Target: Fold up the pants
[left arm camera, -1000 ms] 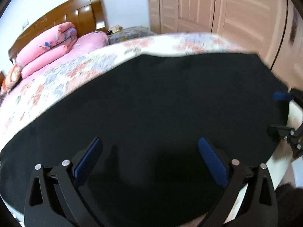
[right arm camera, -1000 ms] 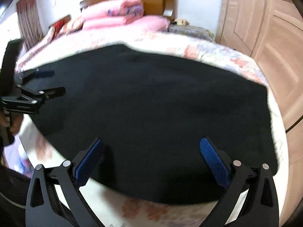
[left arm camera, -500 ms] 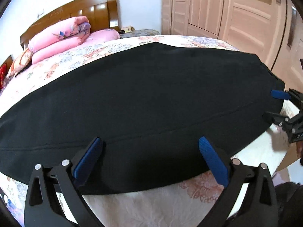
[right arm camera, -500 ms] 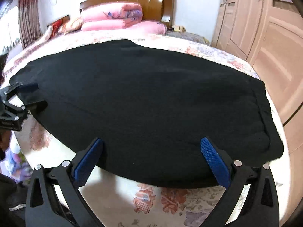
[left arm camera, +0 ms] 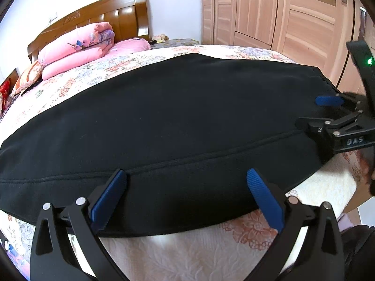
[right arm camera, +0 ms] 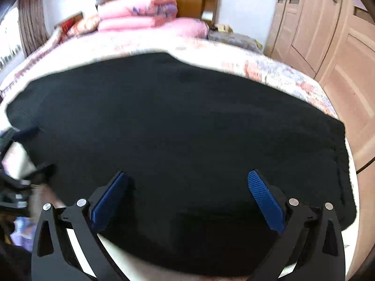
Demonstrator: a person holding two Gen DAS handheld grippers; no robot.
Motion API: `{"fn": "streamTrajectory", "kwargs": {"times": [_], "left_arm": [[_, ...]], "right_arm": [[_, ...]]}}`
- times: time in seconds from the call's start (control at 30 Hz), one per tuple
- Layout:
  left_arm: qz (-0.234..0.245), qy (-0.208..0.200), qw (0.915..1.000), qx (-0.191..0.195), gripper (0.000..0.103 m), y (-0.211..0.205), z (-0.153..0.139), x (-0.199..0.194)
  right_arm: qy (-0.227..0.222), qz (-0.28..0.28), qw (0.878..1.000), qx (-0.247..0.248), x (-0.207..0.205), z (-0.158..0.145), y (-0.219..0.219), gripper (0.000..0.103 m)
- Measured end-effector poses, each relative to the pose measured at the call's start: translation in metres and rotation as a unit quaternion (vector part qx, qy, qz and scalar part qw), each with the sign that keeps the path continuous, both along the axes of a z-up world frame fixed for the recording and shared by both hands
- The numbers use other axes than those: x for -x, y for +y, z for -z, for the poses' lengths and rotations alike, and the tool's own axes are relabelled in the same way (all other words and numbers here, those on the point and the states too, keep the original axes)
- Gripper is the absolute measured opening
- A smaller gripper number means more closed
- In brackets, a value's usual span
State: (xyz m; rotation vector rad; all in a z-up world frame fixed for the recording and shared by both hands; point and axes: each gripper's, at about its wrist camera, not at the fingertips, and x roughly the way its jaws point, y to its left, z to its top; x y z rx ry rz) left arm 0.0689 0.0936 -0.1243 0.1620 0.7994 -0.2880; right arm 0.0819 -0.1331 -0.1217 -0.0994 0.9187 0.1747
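My left tool [left arm camera: 186, 192] is spread wide, its two blue pads over the near edge of the black pants [left arm camera: 175, 121] and holding nothing. My right tool [right arm camera: 187, 196] is also spread wide and empty above the same cloth; this view is blurred. The pants lie flat across the foot of the bed [left arm camera: 211, 253], on the flowered bedspread, with a long seam running left to right just behind my left pads. In the left view I see my right tool [left arm camera: 328, 114] at the right end of the pants, near the corner. Farther back are a folded pink quilt [left arm camera: 77, 46], a pink pillow [left arm camera: 131, 45], the wooden headboard [left arm camera: 98, 16] and the wardrobe doors [left arm camera: 269, 11].
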Motion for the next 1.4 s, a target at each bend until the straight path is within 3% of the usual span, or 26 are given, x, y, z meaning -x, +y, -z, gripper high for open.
{"fn": "streamTrajectory", "kwargs": {"times": [0.07, 0.23, 0.3, 0.37, 0.47, 0.57, 0.6, 0.67, 0.73, 0.77, 0.83, 0.87, 0.97, 1.1, 1.17, 1.23, 1.33, 1.37, 1.4], "left_arm": [[0.002, -0.003, 1.0, 0.002, 0.102, 0.001, 0.0, 0.001], [0.006, -0.001, 1.0, 0.002, 0.102, 0.003, 0.001, 0.002], [0.005, 0.012, 0.9999, -0.001, 0.101, 0.007, -0.005, 0.005], [0.005, 0.01, 0.9993, 0.037, 0.1, 0.023, -0.024, 0.011], [-0.062, -0.023, 0.9965, 0.05, 0.1, 0.076, -0.052, 0.0], [-0.13, 0.015, 0.9888, 0.071, 0.101, 0.15, -0.045, -0.031], [-0.151, 0.034, 0.9854, 0.072, 0.101, 0.173, -0.034, -0.041], [-0.178, 0.068, 0.9802, 0.054, 0.1, 0.204, -0.015, -0.05], [-0.168, 0.049, 0.9828, 0.058, 0.1, 0.223, -0.02, -0.037], [-0.167, 0.038, 0.9819, 0.082, 0.1, 0.236, -0.026, -0.029], [-0.183, 0.009, 0.9752, 0.124, 0.1, 0.264, -0.039, -0.02], [-0.209, -0.001, 0.967, 0.146, 0.1, 0.288, -0.046, -0.024], [-0.216, 0.002, 0.9589, 0.183, 0.1, 0.329, -0.06, -0.06], [-0.223, 0.091, 0.959, 0.149, 0.099, 0.352, -0.044, -0.141], [-0.222, 0.129, 0.958, 0.127, 0.099, 0.353, -0.027, -0.163], [-0.231, 0.142, 0.9588, 0.083, 0.098, 0.35, -0.015, -0.174], [-0.253, 0.116, 0.9573, 0.077, 0.096, 0.352, -0.018, -0.166], [-0.267, 0.086, 0.9572, 0.073, 0.086, 0.352, -0.031, -0.157], [-0.278, 0.036, 0.9571, 0.074, 0.087, 0.354, -0.052, -0.137]], "right_arm": [[-0.006, -0.004, 1.0, -0.023, 0.006, 0.004, -0.01, 0.099], [0.016, 0.024, 1.0, -0.002, 0.004, -0.008, -0.012, 0.098], [-0.01, 0.035, 0.999, -0.004, 0.004, -0.022, -0.004, 0.099], [-0.014, 0.01, 1.0, -0.014, 0.002, -0.025, 0.011, 0.099], [0.016, -0.015, 0.999, 0.039, -0.009, -0.003, 0.031, 0.098], [0.037, 0.004, 0.999, -0.023, -0.016, 0.004, 0.016, 0.099], [0.039, -0.001, 0.999, -0.017, -0.016, 0.003, 0.015, 0.099], [0.049, 0.002, 0.999, -0.007, -0.017, 0.0, 0.017, 0.099], [0.052, 0.017, 0.998, 0.004, -0.016, -0.007, 0.018, 0.099], [0.035, 0.016, 0.999, 0.011, -0.015, -0.017, 0.025, 0.099], [0.01, -0.015, 1.0, 0.003, -0.019, -0.034, 0.047, 0.099], [0.001, -0.039, 0.999, -0.003, -0.026, -0.042, 0.064, 0.099], [-0.007, -0.133, 0.991, -0.029, -0.057, -0.059, 0.135, 0.099], [0.01, -0.251, 0.966, -0.065, -0.104, -0.055, 0.243, 0.099], [0.04, -0.296, 0.95, -0.093, -0.126, -0.045, 0.292, 0.099], [0.069, -0.322, 0.941, -0.085, -0.142, -0.032, 0.329, 0.099], [0.077, -0.312, 0.946, -0.035, -0.159, -0.013, 0.352, 0.099], [0.078, -0.307, 0.948, -0.023, -0.163, -0.007, 0.356, 0.099], [0.076, -0.306, 0.949, -0.023, -0.162, -0.004, 0.355, 0.099]]}}
